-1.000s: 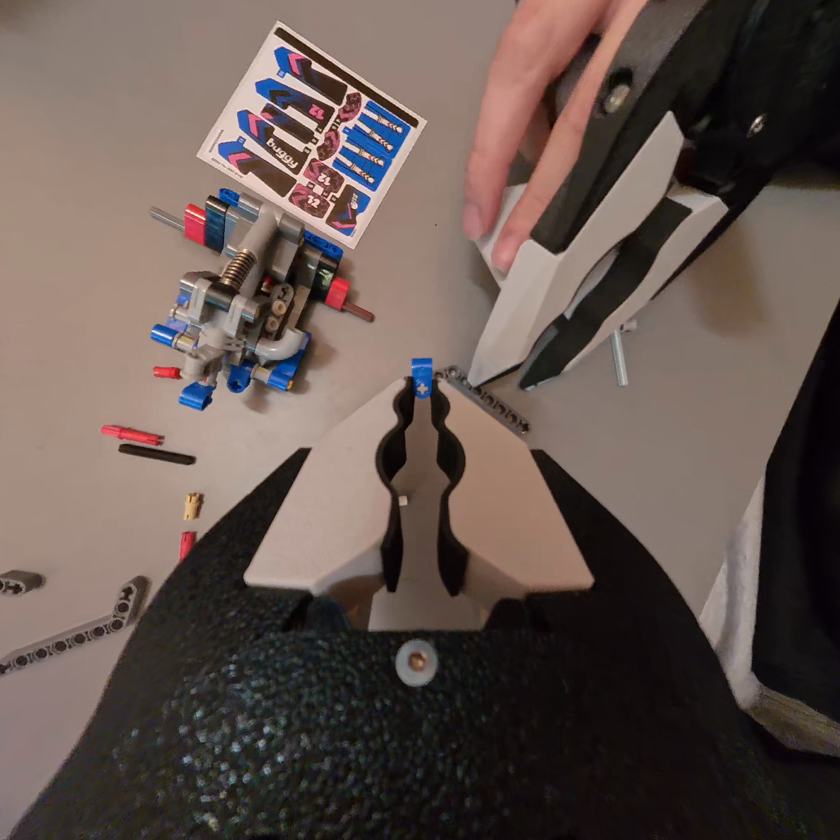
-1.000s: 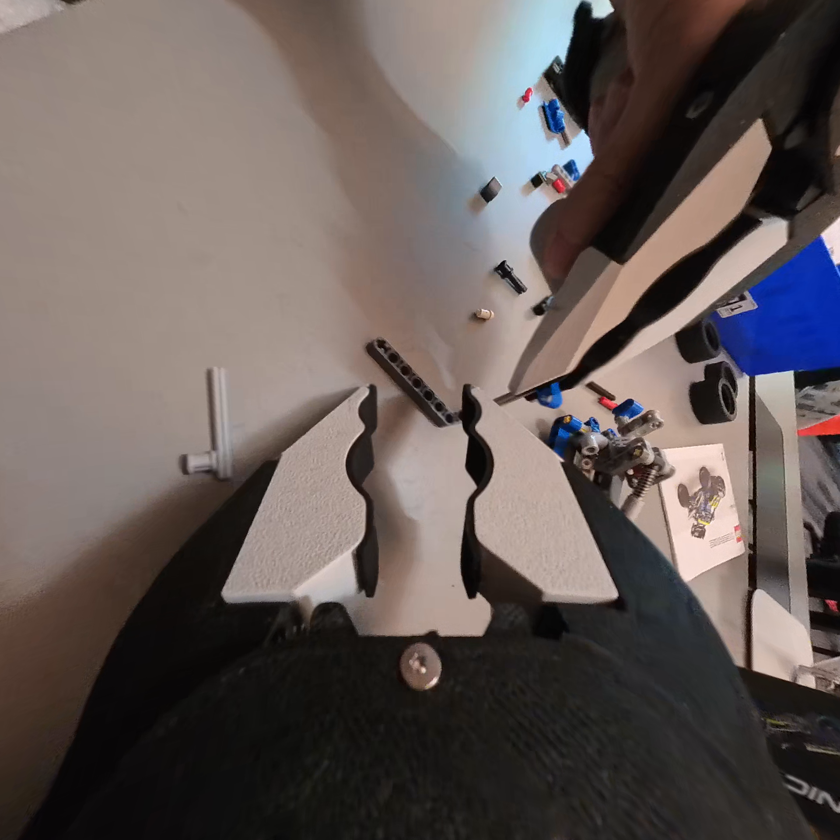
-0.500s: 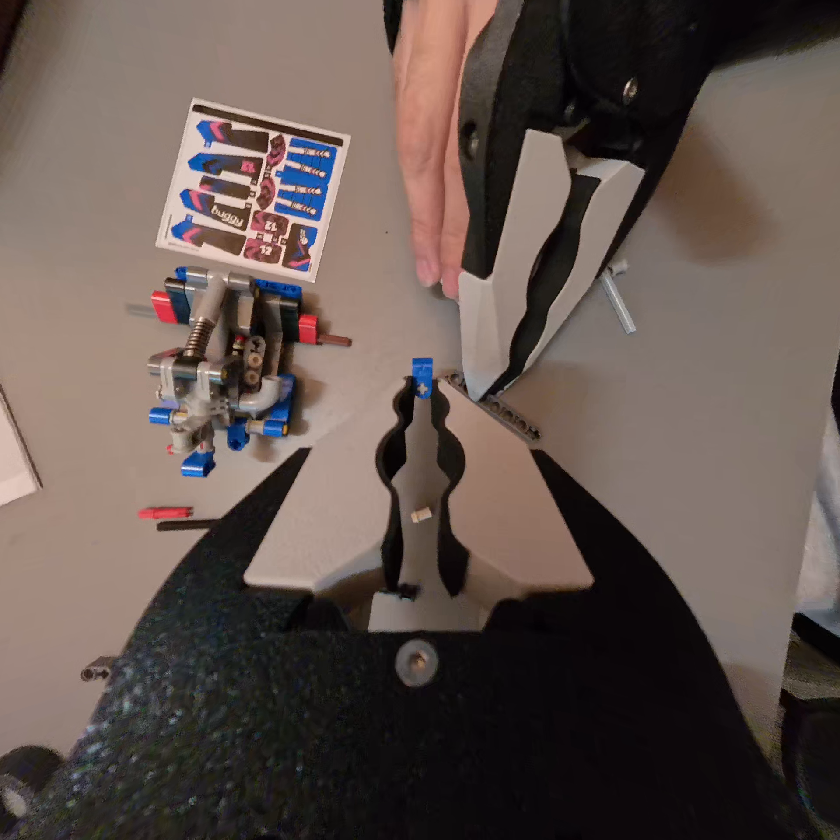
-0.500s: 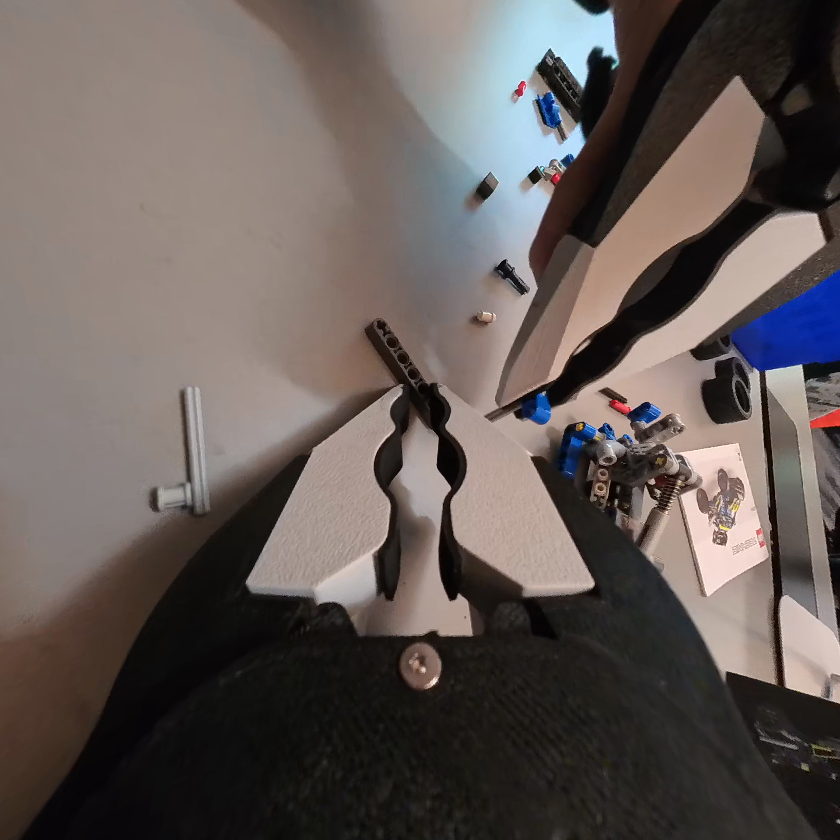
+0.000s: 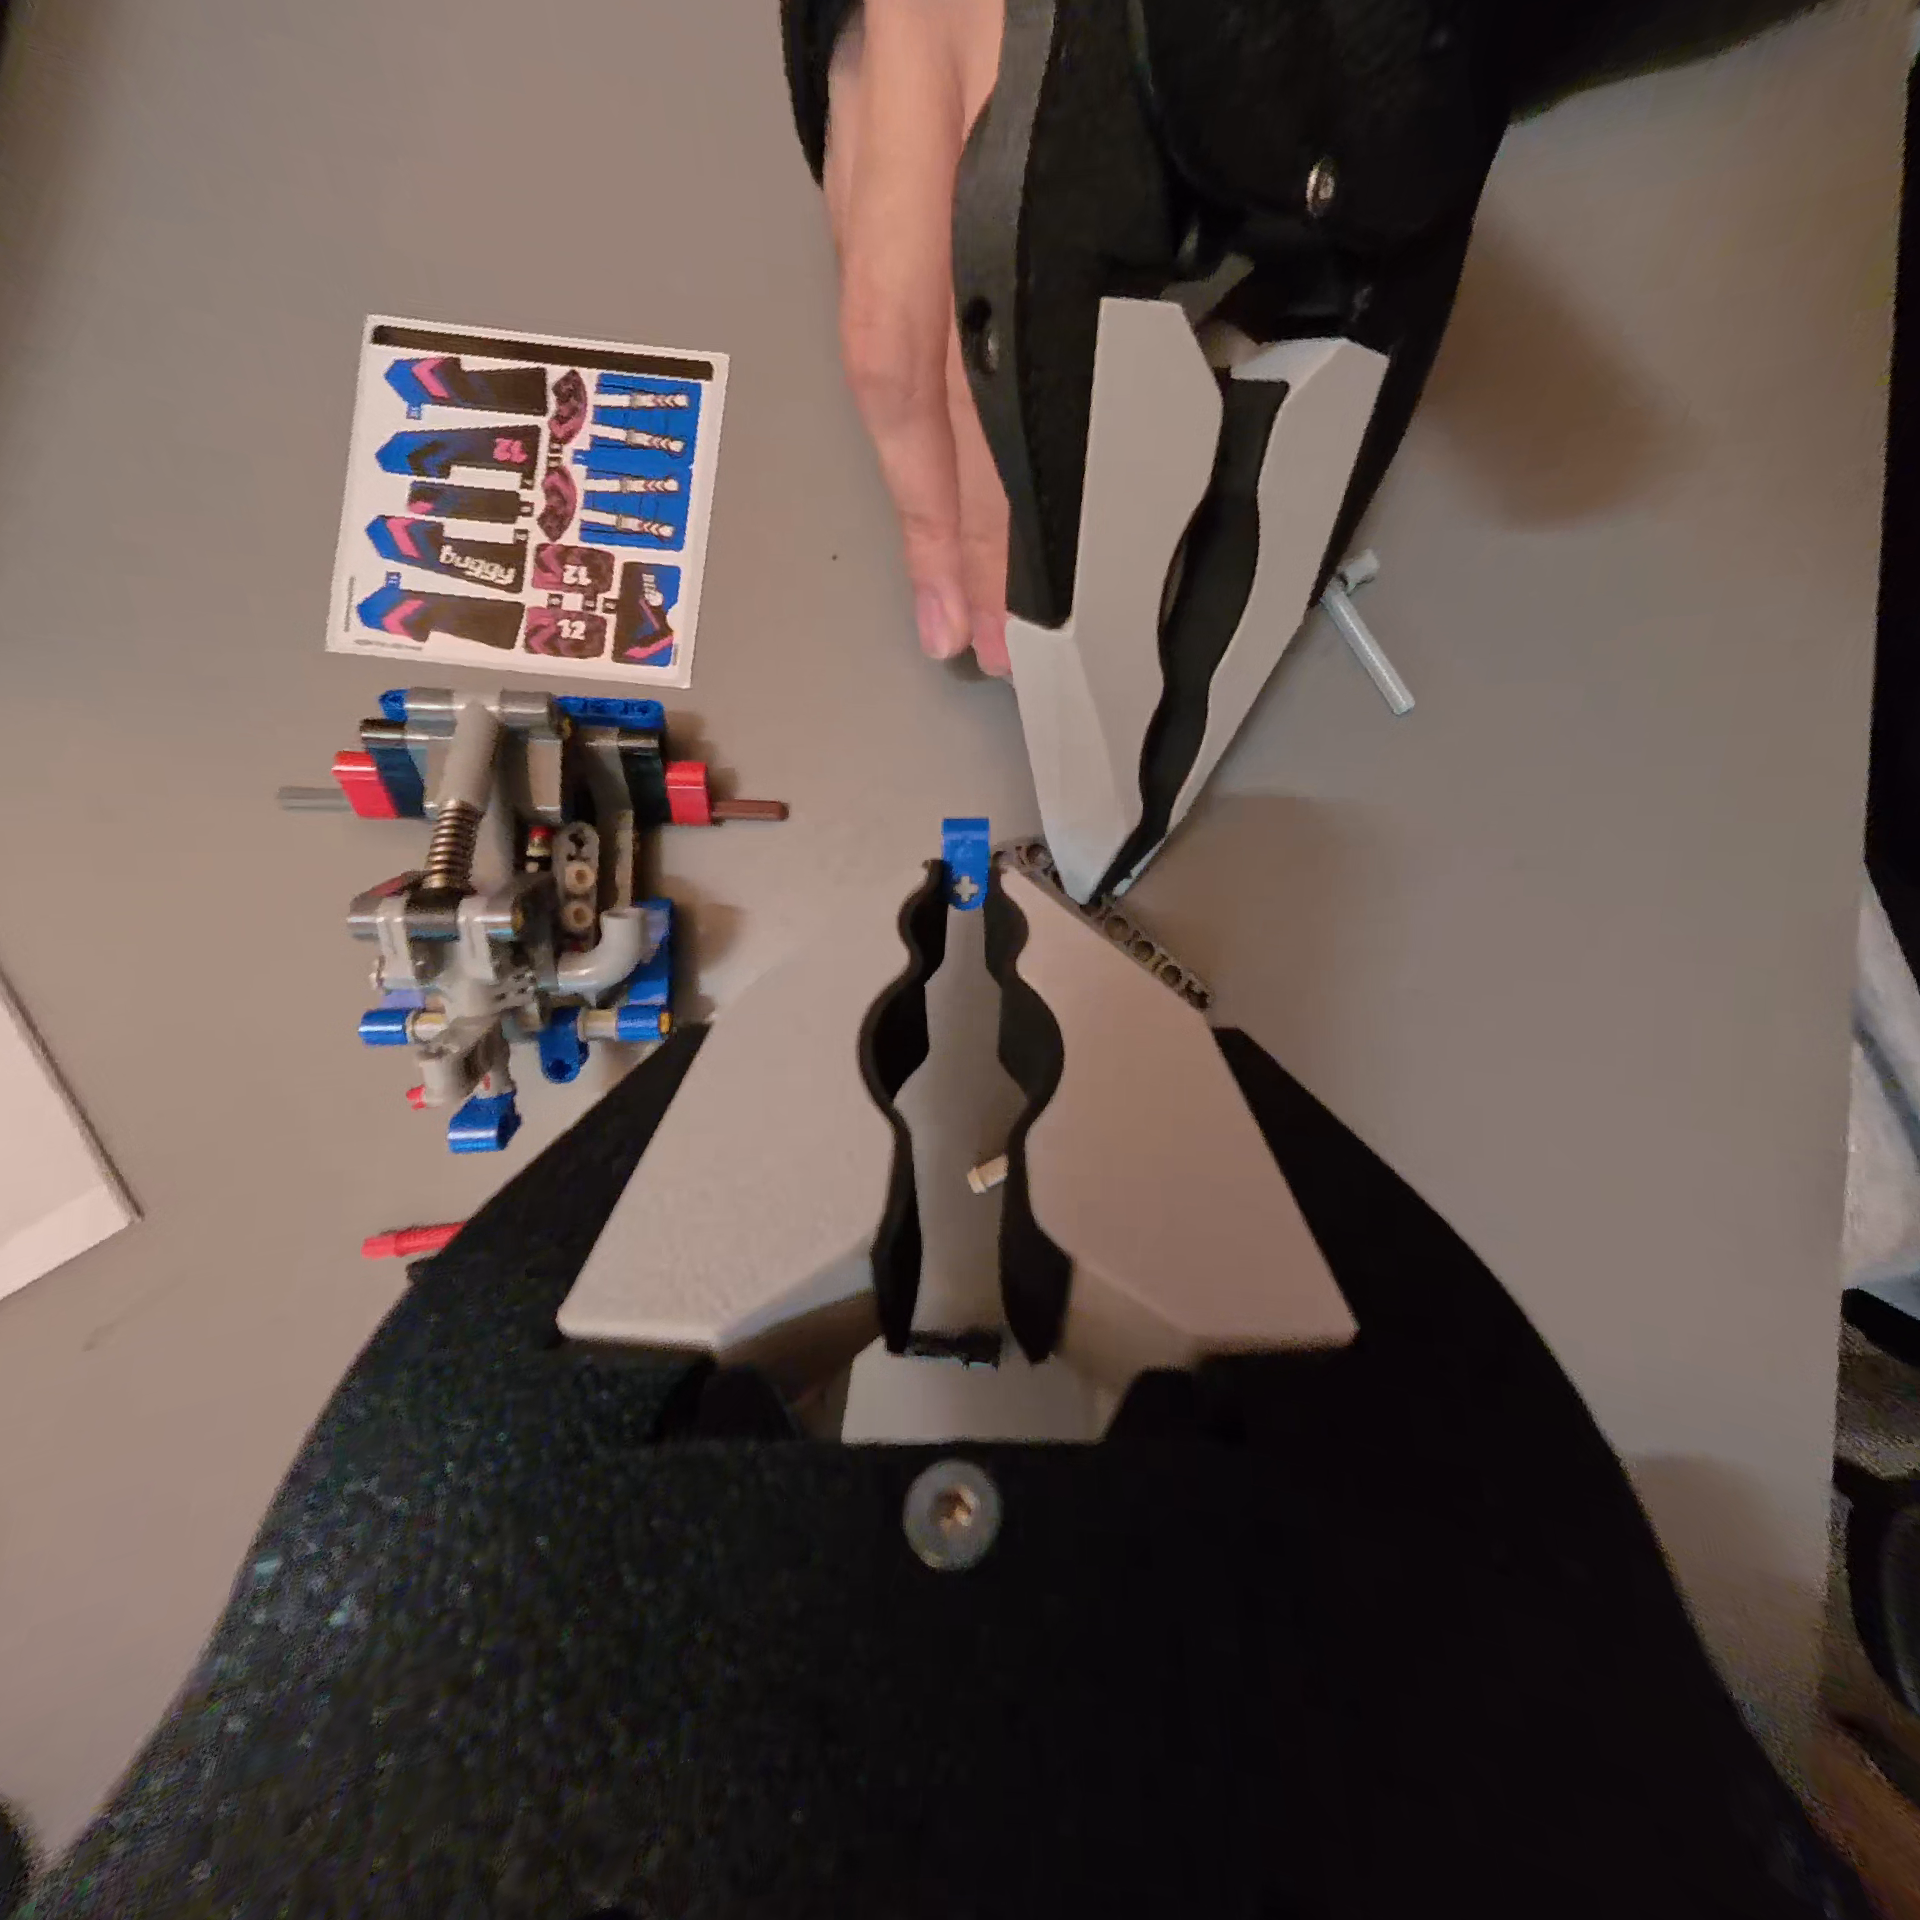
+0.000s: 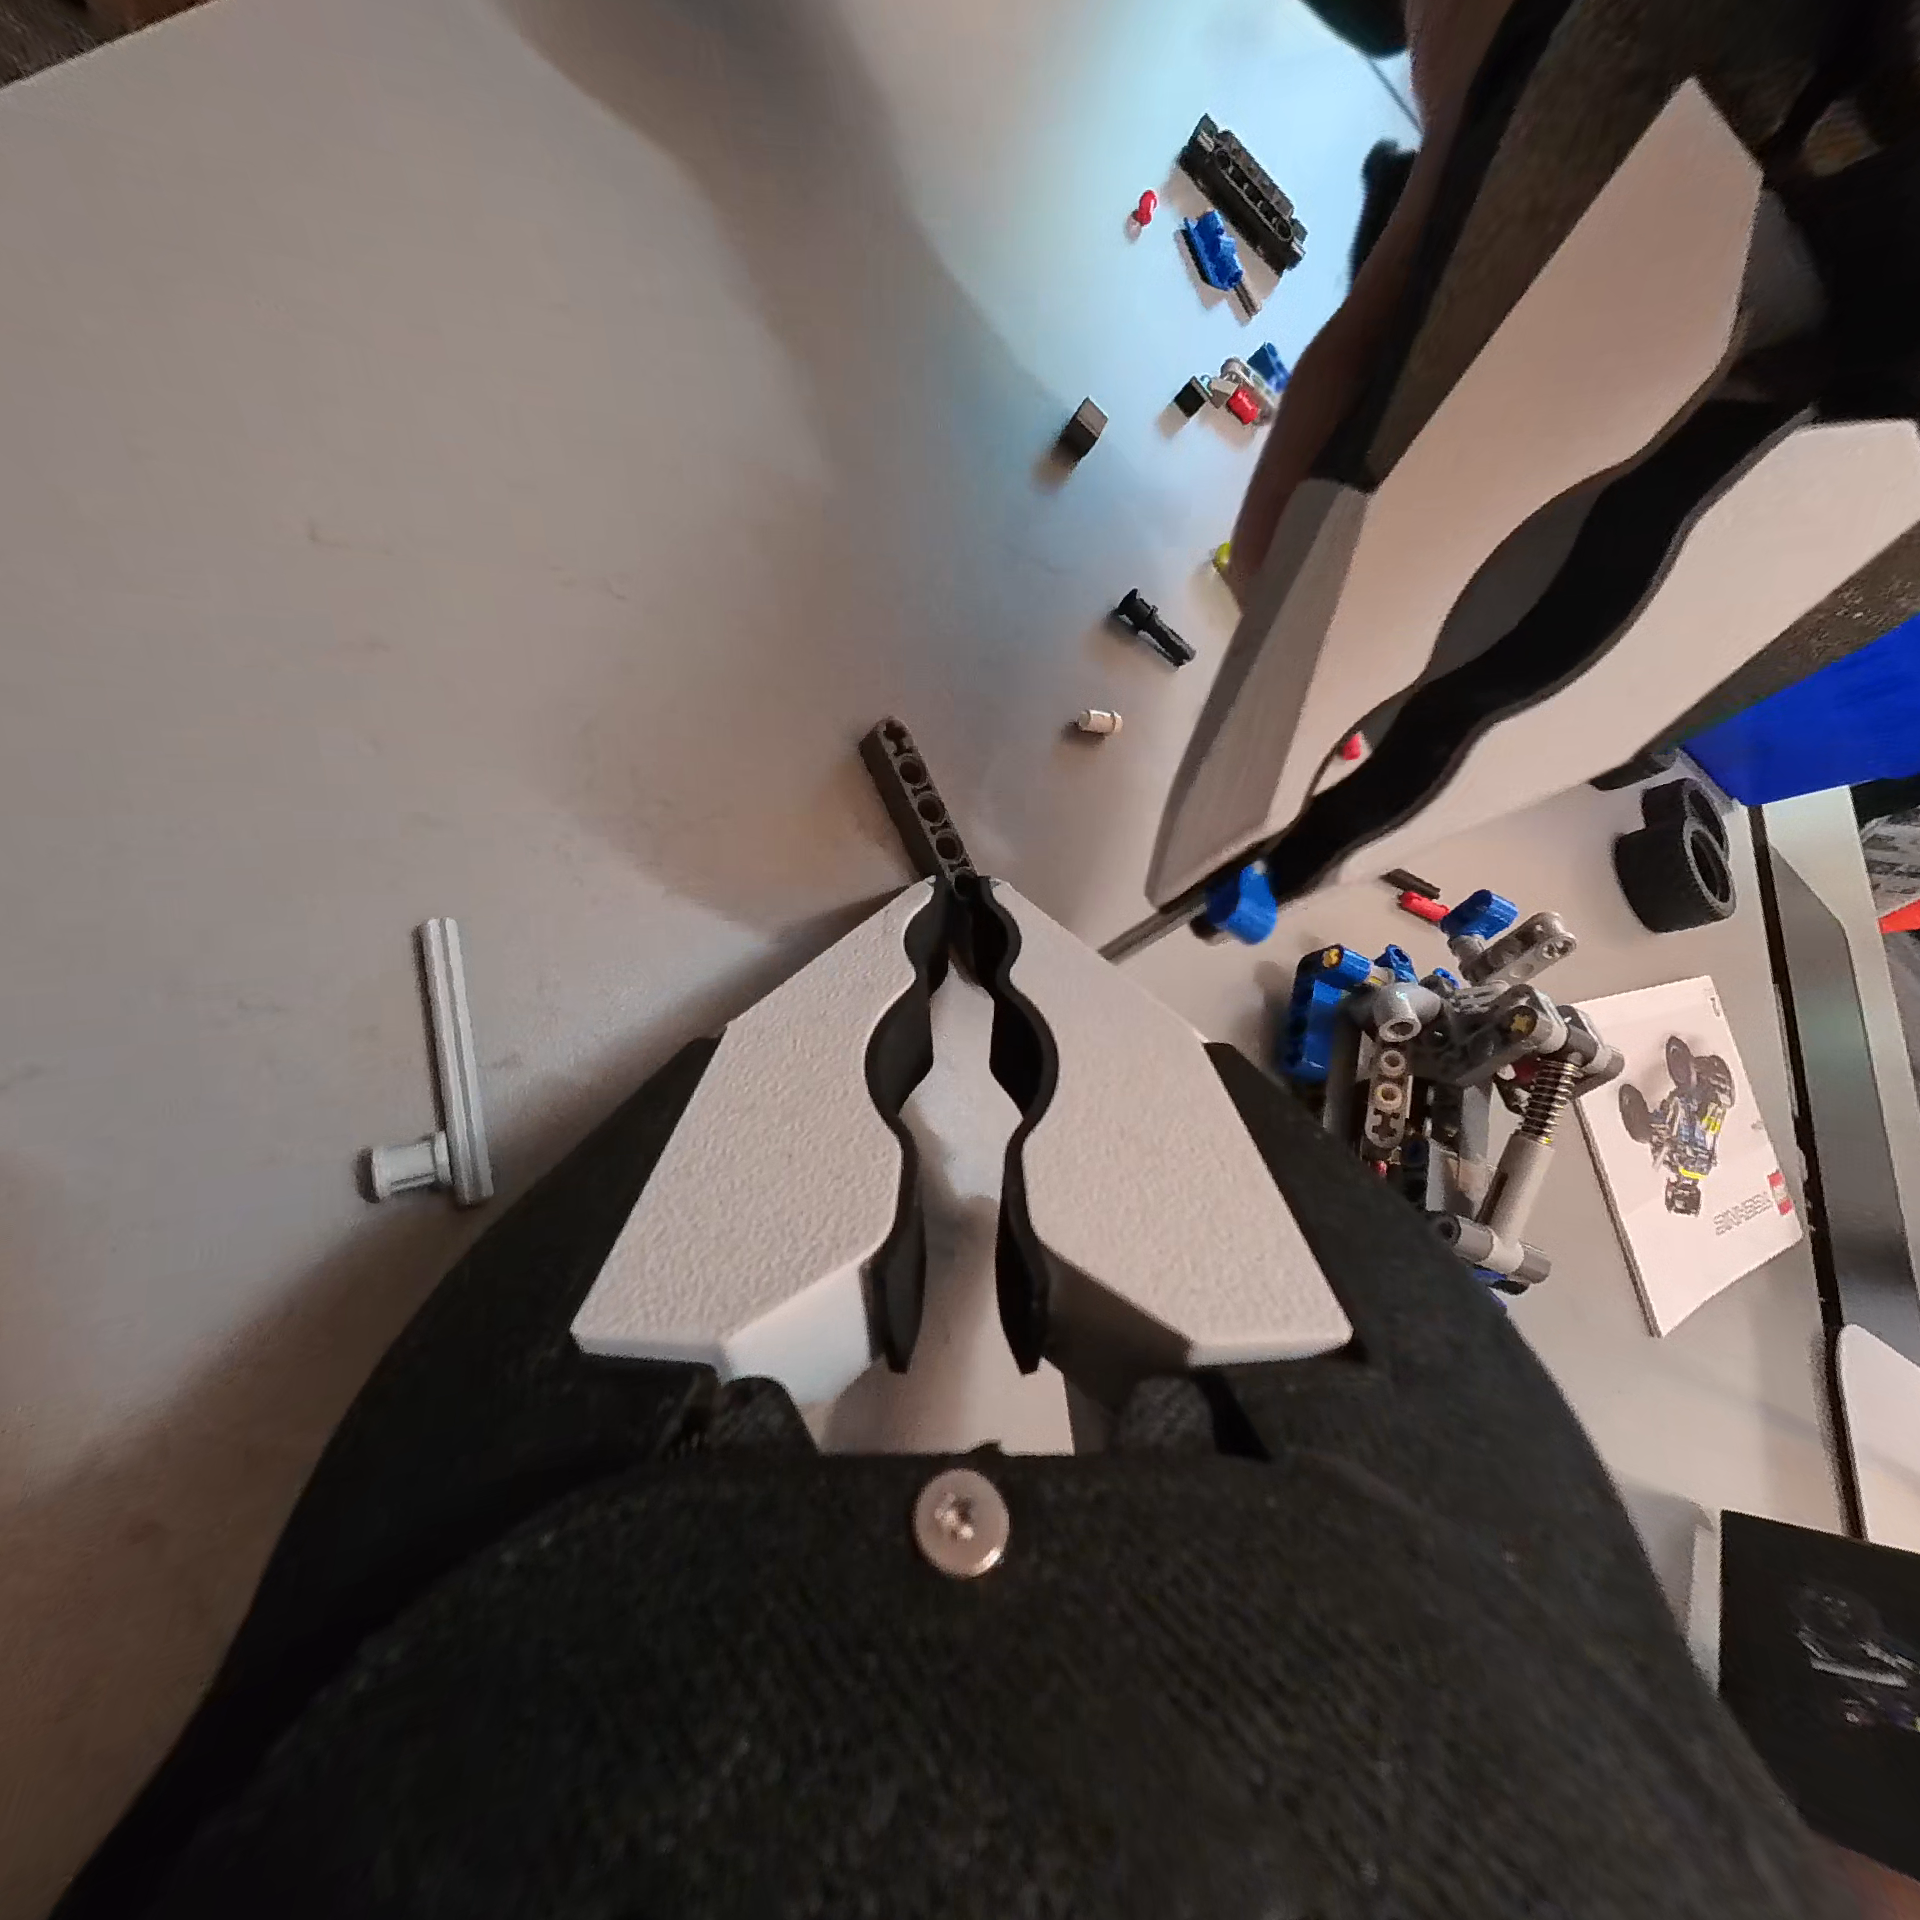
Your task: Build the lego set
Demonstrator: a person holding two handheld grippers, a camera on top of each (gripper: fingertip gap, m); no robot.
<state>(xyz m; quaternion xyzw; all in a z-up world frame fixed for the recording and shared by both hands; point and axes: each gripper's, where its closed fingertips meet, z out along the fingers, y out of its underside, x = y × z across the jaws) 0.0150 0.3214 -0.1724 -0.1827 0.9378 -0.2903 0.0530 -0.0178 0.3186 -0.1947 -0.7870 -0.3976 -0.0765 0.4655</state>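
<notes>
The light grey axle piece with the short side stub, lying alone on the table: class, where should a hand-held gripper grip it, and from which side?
Grip the light grey axle piece across the middle of its long shaft, coming straight down from above. It lies flat on the table with open space on both sides, and the stub at one end would likely foul the fingers.

The left wrist view looks steeply down along its own fingers (image 5: pixel 774 1132) onto the grey surface (image 5: pixel 1507 1039), close above it. The right wrist view sits low and tilted, facing along its fingers (image 6: pixel 769 1132) across the surface (image 6: pixel 416 520) toward its far side. Both views share the black beam (image 5: pixel 1132 940) (image 6: pixel 920 795), the blue piece (image 5: pixel 964 860) (image 6: pixel 1242 899), the half-built model (image 5: pixel 509 904) (image 6: pixel 1444 1081), the grey axle (image 5: pixel 1366 634) (image 6: pixel 452 1060), and each other's gripper (image 5: pixel 1107 888) (image 6: pixel 1236 883).
</notes>
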